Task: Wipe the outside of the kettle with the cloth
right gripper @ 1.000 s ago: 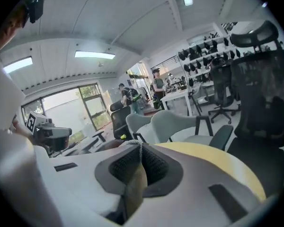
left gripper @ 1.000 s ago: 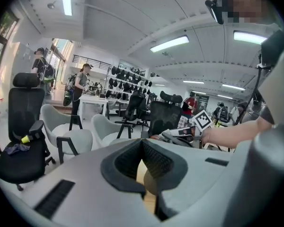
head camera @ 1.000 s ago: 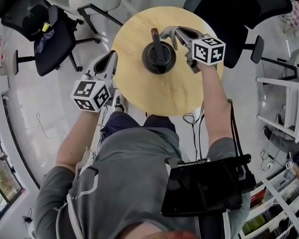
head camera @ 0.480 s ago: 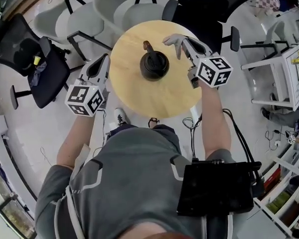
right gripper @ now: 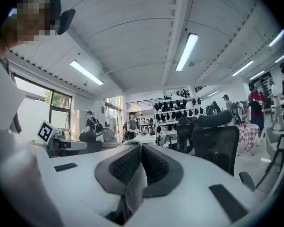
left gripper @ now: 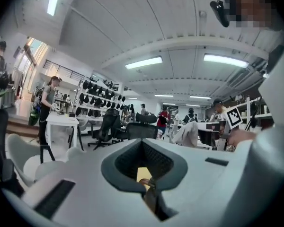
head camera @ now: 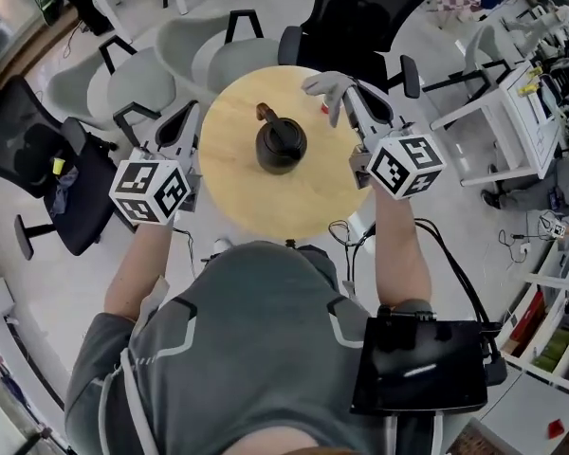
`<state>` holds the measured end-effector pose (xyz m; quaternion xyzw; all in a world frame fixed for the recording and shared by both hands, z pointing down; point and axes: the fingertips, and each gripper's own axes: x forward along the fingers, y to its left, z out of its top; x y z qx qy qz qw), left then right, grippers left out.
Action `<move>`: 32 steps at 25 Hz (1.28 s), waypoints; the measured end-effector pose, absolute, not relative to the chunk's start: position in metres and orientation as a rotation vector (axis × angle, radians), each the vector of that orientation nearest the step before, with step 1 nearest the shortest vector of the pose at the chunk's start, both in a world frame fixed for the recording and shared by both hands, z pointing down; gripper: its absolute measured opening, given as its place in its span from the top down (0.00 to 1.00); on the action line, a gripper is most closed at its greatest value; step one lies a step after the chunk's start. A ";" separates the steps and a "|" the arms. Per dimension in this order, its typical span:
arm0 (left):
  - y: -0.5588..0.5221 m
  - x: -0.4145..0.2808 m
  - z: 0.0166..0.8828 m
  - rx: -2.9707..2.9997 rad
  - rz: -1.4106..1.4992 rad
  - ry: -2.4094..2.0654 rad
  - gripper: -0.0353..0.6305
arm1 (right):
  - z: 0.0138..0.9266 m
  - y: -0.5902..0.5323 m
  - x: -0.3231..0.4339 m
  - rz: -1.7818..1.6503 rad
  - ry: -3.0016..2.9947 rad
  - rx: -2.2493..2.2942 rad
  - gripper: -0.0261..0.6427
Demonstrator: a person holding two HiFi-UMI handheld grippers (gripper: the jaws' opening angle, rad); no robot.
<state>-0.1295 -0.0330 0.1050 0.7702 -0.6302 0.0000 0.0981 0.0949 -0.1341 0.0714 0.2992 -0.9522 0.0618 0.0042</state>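
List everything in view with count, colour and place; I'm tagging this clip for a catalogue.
kettle: 1, black with a brown handle, middle of the table.
table: 1, round, light wood, in front of the person.
cloth: 1, pale grey, in the right tool over the table's far right edge.
black office chairs: at least 2, one beyond the table, one at left.
pale grey chairs: 2, beyond the table's left side.
white rack: 1, at right.
black case: 1, at the person's right hip.
bystanders: several, far off in the room.
left tool: 1, white with marker cube, shut and empty, by the table's left edge.
right tool: 1, white with marker cube, shut on the cloth.
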 end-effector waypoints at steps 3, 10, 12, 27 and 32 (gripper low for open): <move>-0.038 -0.127 0.078 2.364 -0.028 -1.873 0.94 | 0.051 -0.124 0.102 0.149 -2.997 1.011 0.91; -0.035 -0.137 0.041 2.431 -0.050 -1.907 0.94 | 0.029 -0.112 0.103 0.067 -2.988 1.133 0.91; -0.034 -0.137 0.034 2.447 -0.072 -1.936 0.94 | 0.025 -0.111 0.104 0.050 -2.984 1.157 0.91; -0.022 -0.146 0.043 2.351 -0.007 -2.073 0.94 | 0.021 -0.106 0.100 -0.003 -2.978 1.153 0.91; -0.019 -0.146 0.043 2.337 0.043 -2.129 0.94 | 0.019 -0.104 0.102 -0.004 -2.977 1.136 0.91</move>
